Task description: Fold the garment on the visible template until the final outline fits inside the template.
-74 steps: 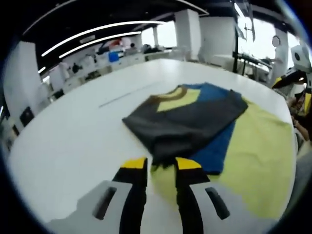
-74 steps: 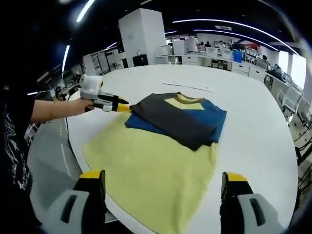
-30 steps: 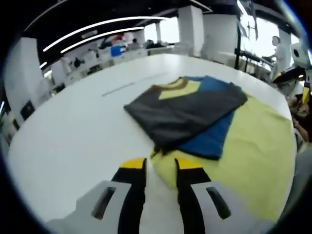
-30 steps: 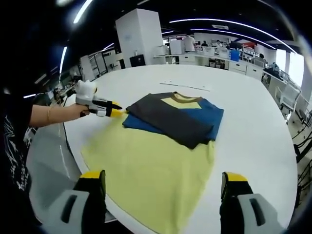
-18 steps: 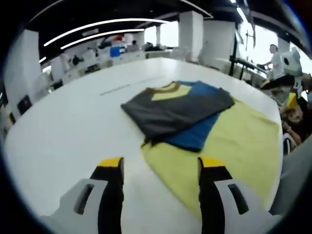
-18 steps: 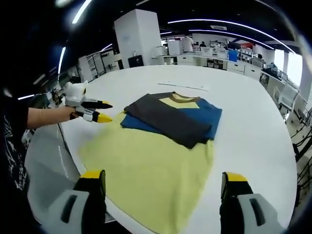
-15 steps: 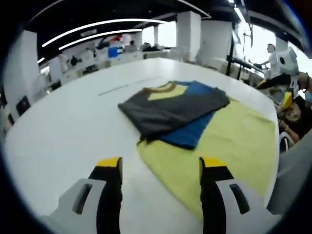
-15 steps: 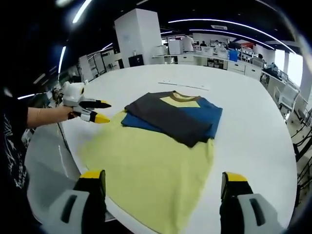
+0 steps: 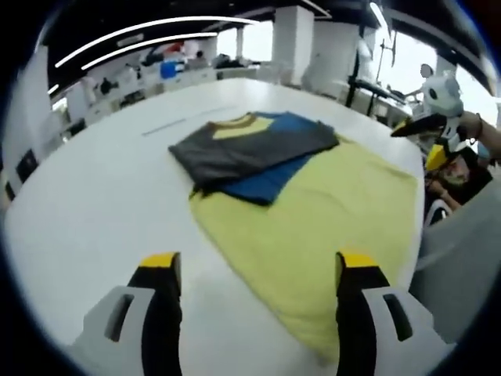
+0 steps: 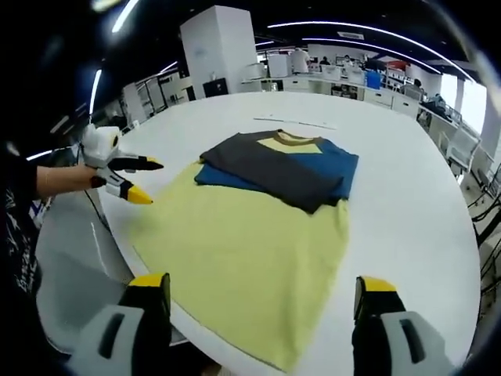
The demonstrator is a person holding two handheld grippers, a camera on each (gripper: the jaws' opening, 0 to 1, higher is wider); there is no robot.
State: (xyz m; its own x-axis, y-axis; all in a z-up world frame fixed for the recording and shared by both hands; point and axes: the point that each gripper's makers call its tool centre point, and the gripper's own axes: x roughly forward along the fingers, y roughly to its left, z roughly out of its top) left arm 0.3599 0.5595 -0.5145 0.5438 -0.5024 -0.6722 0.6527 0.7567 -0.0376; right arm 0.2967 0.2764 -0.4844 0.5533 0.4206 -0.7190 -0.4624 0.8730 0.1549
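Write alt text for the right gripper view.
A folded dark grey and blue shirt lies at the far end of a yellow cloth on a white table. The right gripper is open at the near edge; the open left gripper hovers left.

- No text, label, brand, number or sign can be read in the left gripper view or the right gripper view.
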